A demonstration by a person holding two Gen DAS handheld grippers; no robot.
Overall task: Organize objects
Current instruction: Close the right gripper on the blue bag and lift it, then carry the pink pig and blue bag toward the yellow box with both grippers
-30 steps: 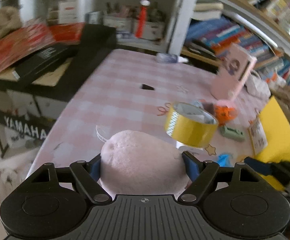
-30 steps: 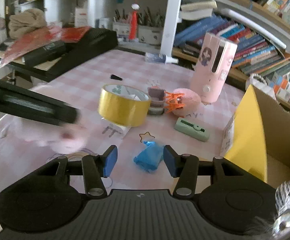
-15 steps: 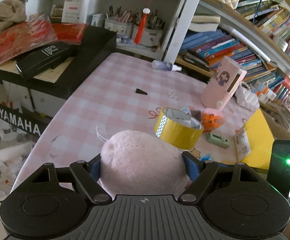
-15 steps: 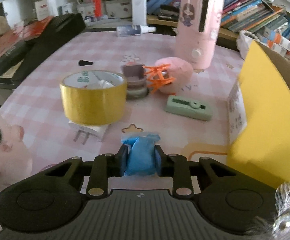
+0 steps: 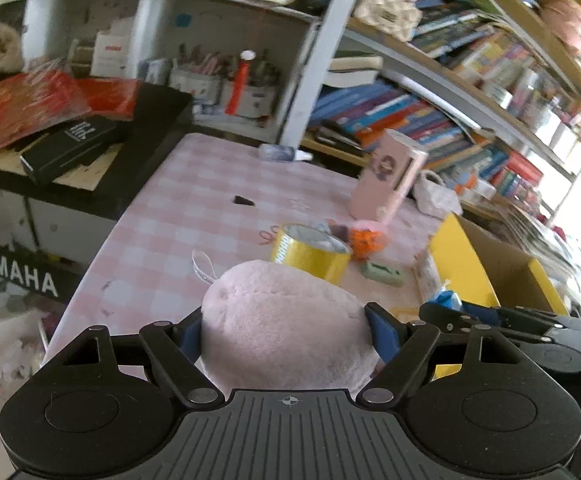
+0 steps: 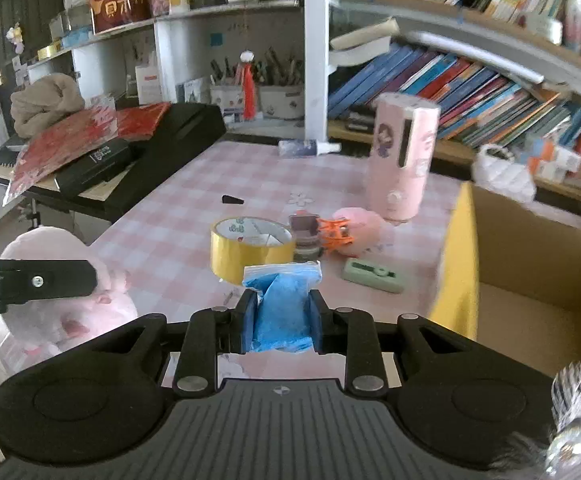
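Both grippers are loaded and lifted off the counter [image 6: 178, 216], so the step in hand looks like the carry toward the cardboard box [image 6: 538, 280] with the yellow flap, which stands open ahead and to the right of the right gripper [image 6: 281, 320]. That gripper is clamped tight on a small blue bag [image 6: 280, 312], a zip-top pouch pinched between the 2 pads. The left gripper [image 5: 286, 332] has its jaws spread wide around a pink plush toy [image 5: 282, 320], the pads pressing into both sides of it; from the right wrist view the plush hangs low to that gripper's left.

The next move probably calls for swinging each load over the box rim, clear of the upright flap, and letting go only once above the cavity. The soft plush could snag the flap edge.

Ahead of both grippers on the counter sit a yellow tape roll [image 6: 250, 248], an orange clip [image 6: 332, 236], a green case [image 6: 372, 276] and a tall pink canister [image 6: 404, 160] with a cartoon girl printed on it. Far to the left of the left gripper, "YAMAHA" [image 5: 14, 274] reads in white on a black panel. Other labels are too blurred to read.
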